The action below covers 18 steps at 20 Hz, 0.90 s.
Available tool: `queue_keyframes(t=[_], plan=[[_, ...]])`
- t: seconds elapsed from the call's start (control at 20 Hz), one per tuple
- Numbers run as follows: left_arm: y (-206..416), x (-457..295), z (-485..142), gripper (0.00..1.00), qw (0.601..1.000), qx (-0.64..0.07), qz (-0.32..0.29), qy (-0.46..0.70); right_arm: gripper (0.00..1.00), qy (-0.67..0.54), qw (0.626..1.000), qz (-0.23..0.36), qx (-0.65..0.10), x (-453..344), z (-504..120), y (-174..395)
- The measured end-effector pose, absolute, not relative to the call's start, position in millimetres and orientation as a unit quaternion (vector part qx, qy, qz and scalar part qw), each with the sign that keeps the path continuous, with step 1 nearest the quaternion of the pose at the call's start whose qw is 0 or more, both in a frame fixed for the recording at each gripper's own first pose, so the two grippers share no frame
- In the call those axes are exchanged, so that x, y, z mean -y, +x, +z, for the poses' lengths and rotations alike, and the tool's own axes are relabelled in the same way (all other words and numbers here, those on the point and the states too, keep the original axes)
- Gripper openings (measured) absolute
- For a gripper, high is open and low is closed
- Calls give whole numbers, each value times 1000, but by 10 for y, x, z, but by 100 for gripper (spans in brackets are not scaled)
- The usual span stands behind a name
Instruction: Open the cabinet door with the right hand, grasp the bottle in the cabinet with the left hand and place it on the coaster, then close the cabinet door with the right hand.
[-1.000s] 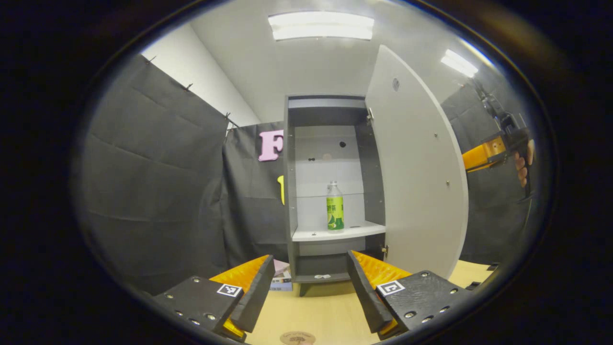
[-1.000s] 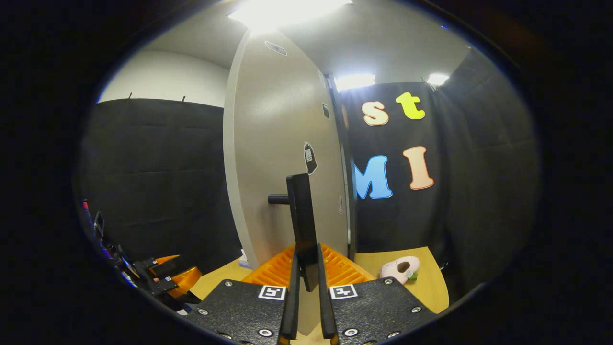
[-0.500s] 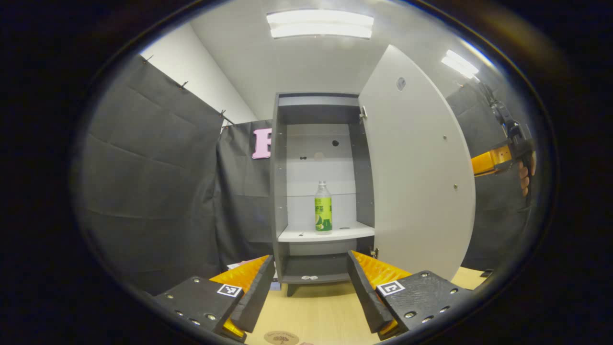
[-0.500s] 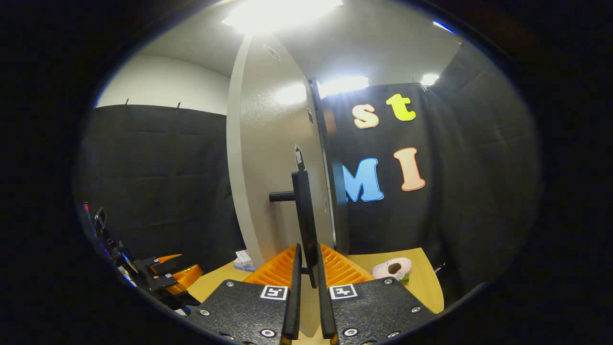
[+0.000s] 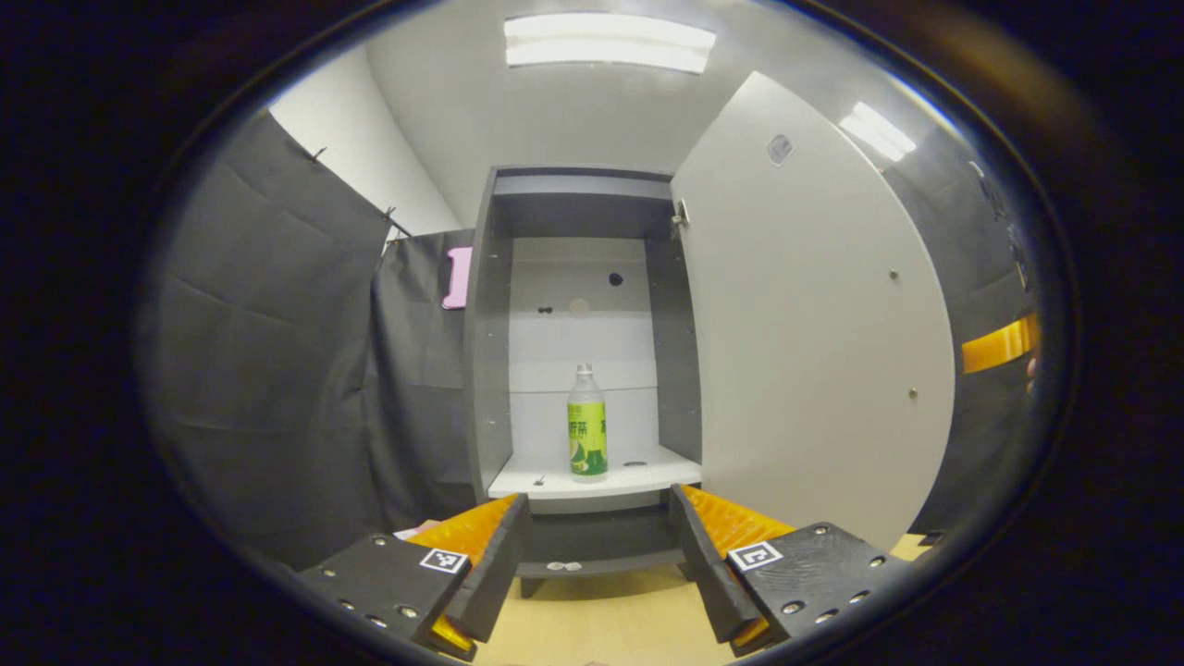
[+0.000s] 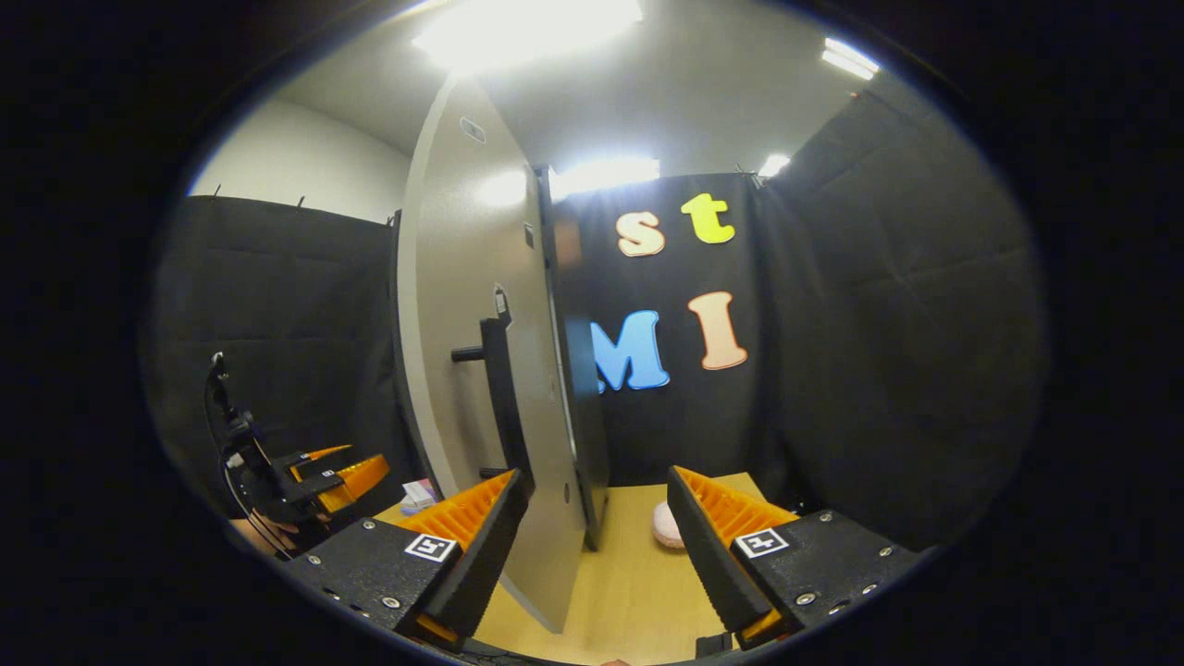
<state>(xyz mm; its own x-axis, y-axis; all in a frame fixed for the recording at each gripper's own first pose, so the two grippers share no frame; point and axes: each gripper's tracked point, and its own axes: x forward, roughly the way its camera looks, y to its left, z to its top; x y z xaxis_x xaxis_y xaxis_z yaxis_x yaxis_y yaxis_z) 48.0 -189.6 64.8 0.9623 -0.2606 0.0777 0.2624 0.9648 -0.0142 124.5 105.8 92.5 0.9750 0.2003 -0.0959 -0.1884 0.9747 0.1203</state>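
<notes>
The grey cabinet stands with its door swung wide to the right. A bottle with a green and yellow label stands upright on the white shelf inside. My left gripper is open and points at the bottle from some way in front, below shelf height. In the right gripper view the door is seen from outside, with its dark bar handle. My right gripper is open, a little back from the handle and touching nothing. The left gripper appears at the lower left there.
The cabinet stands on a wooden tabletop. A pink and white soft thing lies on the table behind the door. A small box lies near the door's foot. Black cloth walls close in the sides.
My right gripper has let go of the door handle, opened and drawn back. The door has swung wider. My left gripper has come closer to the cabinet and faces the bottle more squarely.
</notes>
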Motion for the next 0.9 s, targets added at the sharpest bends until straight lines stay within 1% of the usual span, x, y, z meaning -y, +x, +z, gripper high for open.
queue_keyframes(t=[0.1, 0.2, 0.25, 0.3, 0.35, 0.4, 0.5, 0.55, 0.75, 0.9], plan=[[690, 1992, 649, 86, 988, 31, -152, -23, 94, 55, 995, 65, -51, -880, 907, 1233], [910, 2010, 689, 86, 987, 29, -159, -22, 94, 61, 996, 38, -50, -764, 875, 1205], [1013, 2011, 729, 91, 986, 31, -160, -20, 94, 64, 996, 24, -51, -717, 835, 1193], [1119, 2001, 763, 91, 986, 34, -160, -19, 93, 67, 996, 11, -55, -667, 794, 1189], [1217, 2001, 794, 86, 986, 35, -161, -20, 94, 70, 996, -2, -59, -622, 748, 1193], [1327, 2014, 806, 91, 986, 34, -164, -22, 94, 74, 995, -14, -63, -577, 714, 1197], [1569, 2032, 817, 81, 985, 28, -168, -23, 94, 82, 994, -34, -69, -534, 651, 1195], [1690, 2021, 802, 86, 985, 26, -168, -24, 94, 86, 993, -42, -70, -526, 618, 1181], [2199, 2065, 676, 86, 984, 17, -175, -30, 94, 88, 990, -77, -85, -460, 489, 1180], [2458, 2144, 605, 86, 982, 11, -185, -32, 94, 90, 987, -95, -97, -483, 395, 1196]])
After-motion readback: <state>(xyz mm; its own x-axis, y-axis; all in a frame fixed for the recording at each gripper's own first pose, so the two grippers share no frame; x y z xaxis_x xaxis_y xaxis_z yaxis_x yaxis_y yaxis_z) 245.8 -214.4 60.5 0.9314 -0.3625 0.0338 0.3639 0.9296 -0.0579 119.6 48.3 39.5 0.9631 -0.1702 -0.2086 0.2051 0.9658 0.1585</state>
